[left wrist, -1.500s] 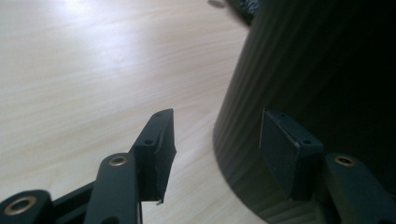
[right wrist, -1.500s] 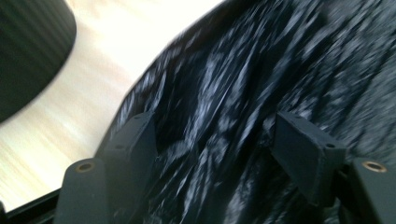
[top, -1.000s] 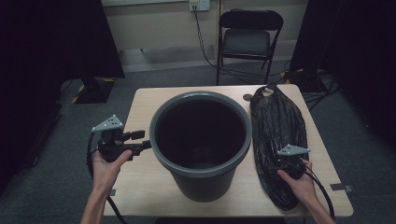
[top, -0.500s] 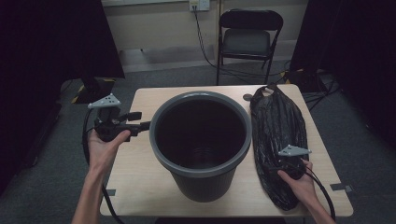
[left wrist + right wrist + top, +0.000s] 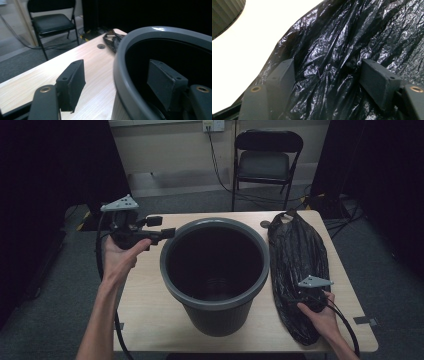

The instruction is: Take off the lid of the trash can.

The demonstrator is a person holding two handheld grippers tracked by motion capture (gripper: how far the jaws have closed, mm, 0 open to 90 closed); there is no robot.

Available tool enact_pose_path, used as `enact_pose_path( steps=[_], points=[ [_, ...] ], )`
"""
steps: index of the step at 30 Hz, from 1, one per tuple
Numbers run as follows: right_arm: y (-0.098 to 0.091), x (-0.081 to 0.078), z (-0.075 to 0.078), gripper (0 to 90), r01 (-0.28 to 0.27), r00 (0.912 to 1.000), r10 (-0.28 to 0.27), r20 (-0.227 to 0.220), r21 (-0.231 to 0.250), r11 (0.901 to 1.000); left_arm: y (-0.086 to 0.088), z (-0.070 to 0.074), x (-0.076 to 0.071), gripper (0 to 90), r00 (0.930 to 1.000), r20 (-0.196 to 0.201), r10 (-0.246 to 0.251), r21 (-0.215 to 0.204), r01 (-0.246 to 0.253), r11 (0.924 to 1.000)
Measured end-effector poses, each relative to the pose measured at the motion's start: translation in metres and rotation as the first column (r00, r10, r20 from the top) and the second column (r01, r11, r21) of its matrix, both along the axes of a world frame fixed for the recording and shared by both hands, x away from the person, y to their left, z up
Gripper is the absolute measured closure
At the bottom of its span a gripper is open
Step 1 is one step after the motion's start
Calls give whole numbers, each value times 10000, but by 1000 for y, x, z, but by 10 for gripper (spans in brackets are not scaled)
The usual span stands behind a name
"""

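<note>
A dark grey round bin [image 5: 215, 223] stands in the middle of the wooden table [image 5: 145, 295], its inside dark. To its right lies a crumpled black plastic bag [image 5: 297, 245], stretched along the table. My left gripper [image 5: 161, 227] is raised at the bin's upper left. In the left gripper view its jaws [image 5: 116, 72] straddle the bin's rim [image 5: 125, 57], one outside and one inside, without touching it. They have just been opening. My right gripper [image 5: 300, 292] rests low on the near end of the bag [image 5: 342, 50], jaws apart over the plastic [image 5: 327, 72].
A black folding chair [image 5: 267, 155] stands behind the table, with cables on the floor around it. A small round hole [image 5: 265, 224] sits in the tabletop near the far edge. Dark curtains hang at both sides.
The left hand has risen and moved away from me along the bin's left side up to its rim, jaws wider. The right hand and the bag have stayed put.
</note>
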State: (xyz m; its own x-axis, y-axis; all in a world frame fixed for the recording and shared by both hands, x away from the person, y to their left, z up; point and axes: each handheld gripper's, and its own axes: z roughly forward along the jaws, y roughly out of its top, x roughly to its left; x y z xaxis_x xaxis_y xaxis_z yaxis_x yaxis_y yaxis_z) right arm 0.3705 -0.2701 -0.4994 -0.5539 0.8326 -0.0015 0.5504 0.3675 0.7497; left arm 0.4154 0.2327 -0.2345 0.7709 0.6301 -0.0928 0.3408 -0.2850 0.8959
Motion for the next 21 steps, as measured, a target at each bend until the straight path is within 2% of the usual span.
enact_pose_path(
  steps=[1, 2, 3, 5, 6, 7, 8, 9, 10, 11, 12, 13, 15, 16, 17, 19, 21],
  points=[
    [0, 0, 0, 285, 2, 10000, -2, 2, 2, 10000, -5, 1, 2, 303, 9999, -47, -147, 177, 148, 9997],
    [0, 0, 0, 285, 1, 10000, -1, 1, 0, 10000, -5, 1, 2, 307, 9999, -47, -147, 177, 148, 9997],
    [0, 0, 0, 285, 4, 10000, -4, 0, 2, 10000, -16, 3, 8, 303, 9990, -203, -406, 589, 418, 9974],
    [0, 0, 0, 285, 1, 10000, -1, 1, 1, 10000, -28, 5, 14, 321, 9976, -429, -552, 1270, 602, 9901],
    [0, 0, 0, 285, 1, 10000, -1, 1, 1, 10000, -28, 5, 14, 337, 9976, -429, -552, 1270, 602, 9901],
    [0, 0, 0, 285, 2, 10000, -2, 1, 0, 10000, -37, 5, 21, 350, 9953, -704, -666, 1915, 790, 9783],
    [0, 0, 0, 285, 1, 10000, -1, -2, 1, 10000, -37, 5, 21, 365, 9953, -704, -666, 1915, 790, 9783],
    [0, 0, 0, 285, 0, 10000, 0, -3, 2, 10000, -44, 5, 29, 392, 9931, -931, -716, 2402, 922, 9663],
    [0, 0, 0, 285, 0, 10000, 0, -2, 4, 10000, -45, 6, 32, 428, 9925, -997, -713, 2578, 950, 9615],
    [0, 0, 0, 285, 0, 10000, 0, -3, 3, 10000, -47, 7, 36, 439, 9908, -1132, -747, 2447, 1007, 9643],
    [0, 0, 0, 285, 0, 10000, 0, -4, 4, 10000, -47, 7, 36, 458, 9908, -1132, -747, 2447, 1007, 9643],
    [0, 0, 0, 285, -1, 10000, 1, 0, 3, 10000, -50, 7, 41, 502, 9873, -1323, -880, 2472, 1189, 9616],
    [0, 0, 0, 284, -3, 10000, 3, 3, 0, 10000, -54, 7, 44, 589, 9843, -1382, -1096, 2727, 1442, 9512],
    [0, 0, 0, 283, -1, 10000, 1, 3, -4, 10000, -57, 6, 46, 604, 9797, -1549, -1275, 2765, 1669, 9464],
    [0, 1, 0, 283, 5, 10000, -5, 1, -5, 10000, -60, 5, 47, 602, 9801, -1585, -1196, 2865, 1616, 9444],
    [0, 1, 0, 282, 20, 10000, -20, 2, -8, 10000, -67, 4, 50, 606, 9774, -1727, -1216, 3316, 1740, 9272],
    [0, 1, 0, 282, 21, 10000, -21, 5, -11, 10000, -73, 4, 52, 629, 9747, -1869, -1226, 3504, 1828, 9186]
  ],
)
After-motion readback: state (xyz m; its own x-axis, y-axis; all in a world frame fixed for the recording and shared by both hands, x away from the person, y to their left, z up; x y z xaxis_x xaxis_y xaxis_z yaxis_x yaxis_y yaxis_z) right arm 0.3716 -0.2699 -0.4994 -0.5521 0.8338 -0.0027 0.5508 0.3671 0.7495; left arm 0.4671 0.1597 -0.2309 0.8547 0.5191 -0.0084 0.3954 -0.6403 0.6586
